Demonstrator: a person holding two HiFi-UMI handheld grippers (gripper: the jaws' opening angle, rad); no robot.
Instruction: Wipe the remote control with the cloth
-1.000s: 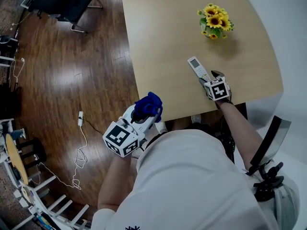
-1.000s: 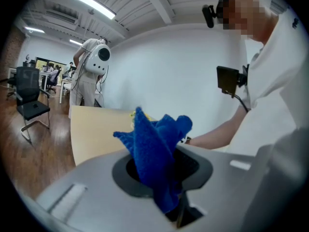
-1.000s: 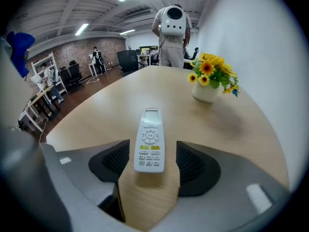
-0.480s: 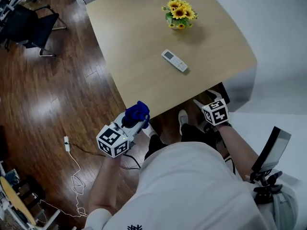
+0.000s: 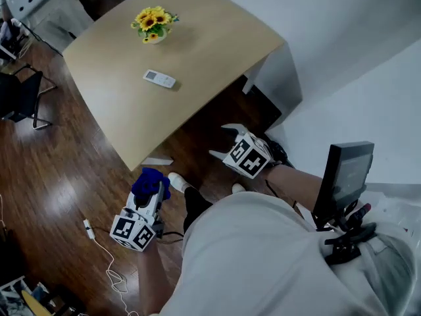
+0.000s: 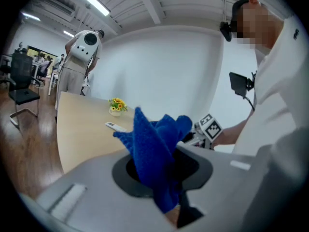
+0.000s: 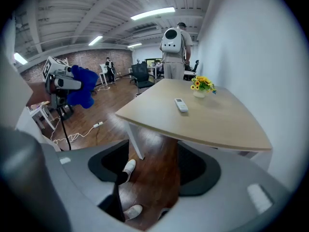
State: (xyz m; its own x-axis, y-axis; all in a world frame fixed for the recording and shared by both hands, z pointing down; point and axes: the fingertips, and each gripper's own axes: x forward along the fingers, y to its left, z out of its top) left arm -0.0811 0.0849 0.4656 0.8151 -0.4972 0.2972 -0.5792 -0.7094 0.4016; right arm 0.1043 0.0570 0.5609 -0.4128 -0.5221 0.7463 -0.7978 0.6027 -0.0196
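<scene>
Pale wooden surface [image 5: 197, 38] with a rounded edge, seen from above and some way off. The remote control [image 5: 160, 79], small and white, lies flat near the middle of it, with nothing touching it. A small pot of sunflowers [image 5: 152, 24] stands near it, further from me.

I stand off the surface, over the dark wood floor [image 5: 52, 170], and both claws are well apart from the remote control. My left claw [image 5: 155, 191] is clamped on the cloth [image 6: 157, 144], a bunched blue cloth that sticks up out of the jaws. My right claw [image 5: 222, 141] is spread wide and holds nothing; between its jaws I see only the floor and my shoes [image 7: 129, 166].

As I judge it, only the cloth pickup is done and no wiping is under way. All the wiping may be left: I'd carry the cloth to the remote control, perhaps steady it with the free claw, and rub across its face.
</scene>
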